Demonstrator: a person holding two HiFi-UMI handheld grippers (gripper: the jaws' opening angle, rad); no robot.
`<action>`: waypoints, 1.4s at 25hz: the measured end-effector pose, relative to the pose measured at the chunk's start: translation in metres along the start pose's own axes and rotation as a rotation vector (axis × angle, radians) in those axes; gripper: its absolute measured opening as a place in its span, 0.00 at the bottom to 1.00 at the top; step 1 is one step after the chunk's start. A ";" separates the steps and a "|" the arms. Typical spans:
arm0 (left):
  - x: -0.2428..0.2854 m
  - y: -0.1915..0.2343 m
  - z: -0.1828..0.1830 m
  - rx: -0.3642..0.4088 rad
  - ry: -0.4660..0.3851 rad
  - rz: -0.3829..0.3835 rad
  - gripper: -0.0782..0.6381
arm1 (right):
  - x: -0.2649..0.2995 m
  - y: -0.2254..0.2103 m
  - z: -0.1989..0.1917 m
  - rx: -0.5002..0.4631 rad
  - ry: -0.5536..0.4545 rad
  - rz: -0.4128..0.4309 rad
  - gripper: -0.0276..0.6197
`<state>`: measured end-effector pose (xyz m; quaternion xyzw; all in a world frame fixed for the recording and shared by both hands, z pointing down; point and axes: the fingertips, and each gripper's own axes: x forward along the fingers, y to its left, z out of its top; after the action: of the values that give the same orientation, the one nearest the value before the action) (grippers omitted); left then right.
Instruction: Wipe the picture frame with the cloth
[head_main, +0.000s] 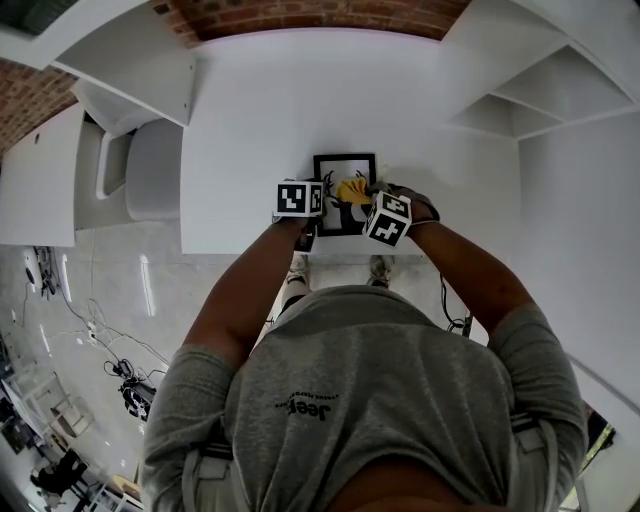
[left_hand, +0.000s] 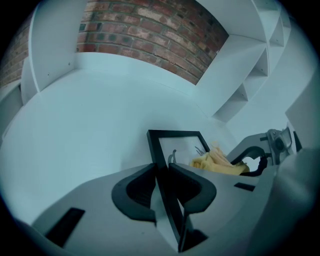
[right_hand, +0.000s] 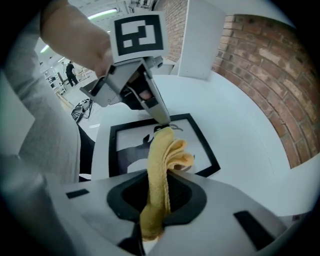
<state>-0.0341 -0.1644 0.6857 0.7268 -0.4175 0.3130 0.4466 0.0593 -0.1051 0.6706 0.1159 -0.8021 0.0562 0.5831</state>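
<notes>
The wiping step looks to be in hand. The black rectangular picture frame (head_main: 345, 165) (left_hand: 177, 142) (right_hand: 127, 142), with a white print under its glass, sits on the white counter (head_main: 260, 120) close to the person. The left claw (left_hand: 162, 175) (right_hand: 145, 100) is closed on the frame's left bar, which runs straight between its dark pads, and I judge that it is bracing the frame. The right claw (right_hand: 161, 180) (left_hand: 260, 155) is clamped on a folded yellow terry cloth (head_main: 352, 190) (left_hand: 217, 162) (right_hand: 160, 170). The cloth's free end reaches over the frame's glass, near the middle and just beside the left claw's tip.

The next move probably calls for light downward pressure and a sweep of the cloth across the glass and out along the frame's bars. The left grip should hold firm so the frame does not slide.

Several things are hard to make out:
- In the head view, the two marker cubes and the hands cover the frame's near half.
- No view settles whether the cloth actually presses on the glass or hangs just above it.
- It is also unclear whether the frame lies fully flat or is tipped up at the gripped side.
- The print shows only a dark silhouette that I cannot identify.
</notes>
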 end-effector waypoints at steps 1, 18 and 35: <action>0.000 0.000 0.000 -0.001 0.001 0.000 0.25 | 0.000 0.008 -0.002 -0.001 0.008 0.015 0.13; 0.001 0.000 0.000 -0.002 -0.002 0.004 0.25 | -0.018 0.069 -0.015 -0.059 0.042 0.154 0.13; 0.000 -0.002 0.001 -0.001 -0.016 -0.013 0.25 | 0.006 -0.101 0.056 0.087 -0.133 -0.136 0.13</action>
<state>-0.0325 -0.1645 0.6848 0.7318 -0.4163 0.3042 0.4457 0.0310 -0.2157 0.6538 0.1990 -0.8260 0.0435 0.5256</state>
